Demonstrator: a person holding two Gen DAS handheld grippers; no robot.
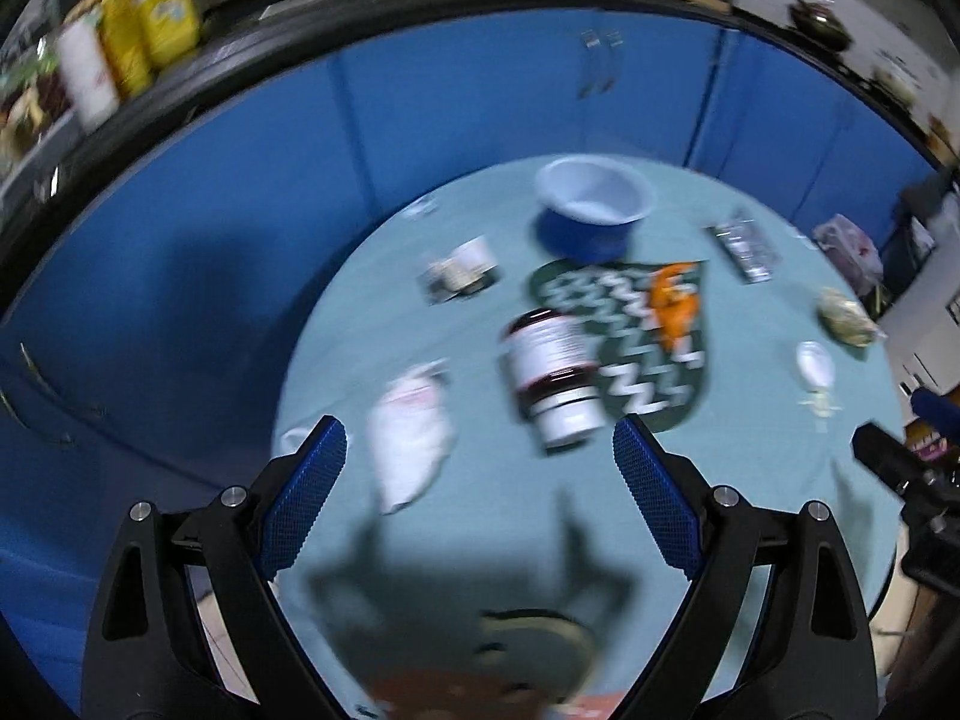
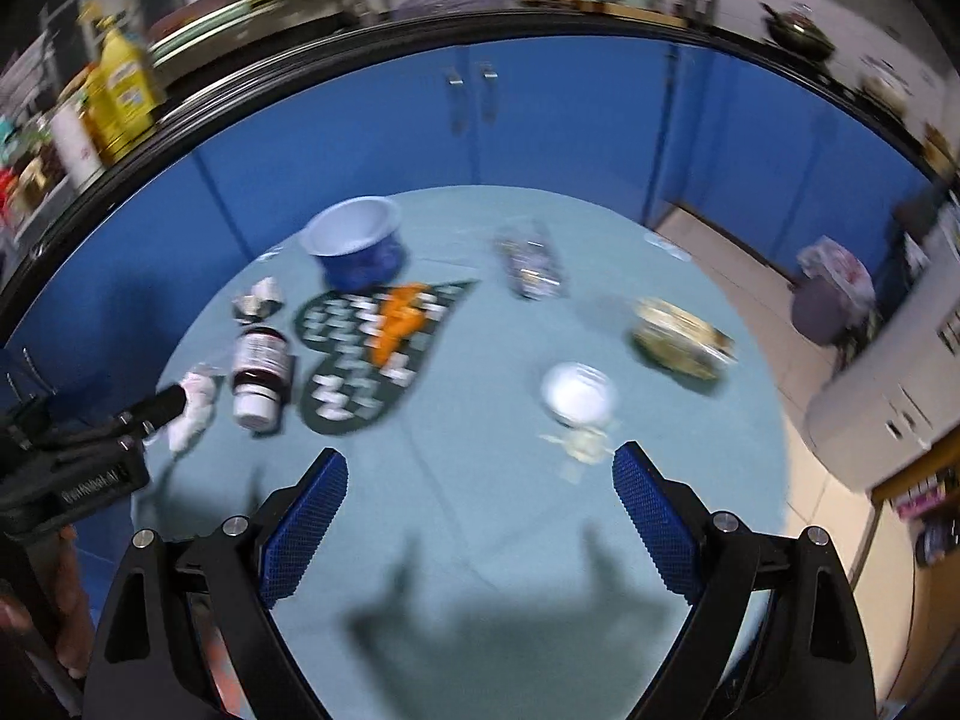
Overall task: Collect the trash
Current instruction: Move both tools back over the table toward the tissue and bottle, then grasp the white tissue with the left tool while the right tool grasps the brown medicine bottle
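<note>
A round teal table (image 1: 750, 456) holds scattered trash. A blue bowl (image 1: 591, 204) (image 2: 357, 246) stands at the far side. A dark bottle with a white cap (image 1: 552, 375) (image 2: 261, 369) lies beside a heart-shaped dark mat (image 1: 630, 330) (image 2: 366, 348) with an orange wrapper (image 1: 675, 306) (image 2: 396, 321) on it. A crumpled white tissue (image 1: 411, 438) (image 2: 195, 402) lies at the left. My left gripper (image 1: 480, 456) is open and empty above the tissue and bottle. My right gripper (image 2: 480, 474) is open and empty near a white lid (image 2: 576, 393) (image 1: 815, 363).
Also on the table are a silver wrapper (image 1: 744, 243) (image 2: 531, 267), a greenish packet (image 2: 681, 339) (image 1: 846, 315), a small crumpled wrapper (image 1: 459, 273) (image 2: 258, 300) and small scraps (image 2: 579, 444). Blue cabinets (image 2: 540, 120) curve behind. Yellow bottles (image 1: 150, 12) stand on the counter.
</note>
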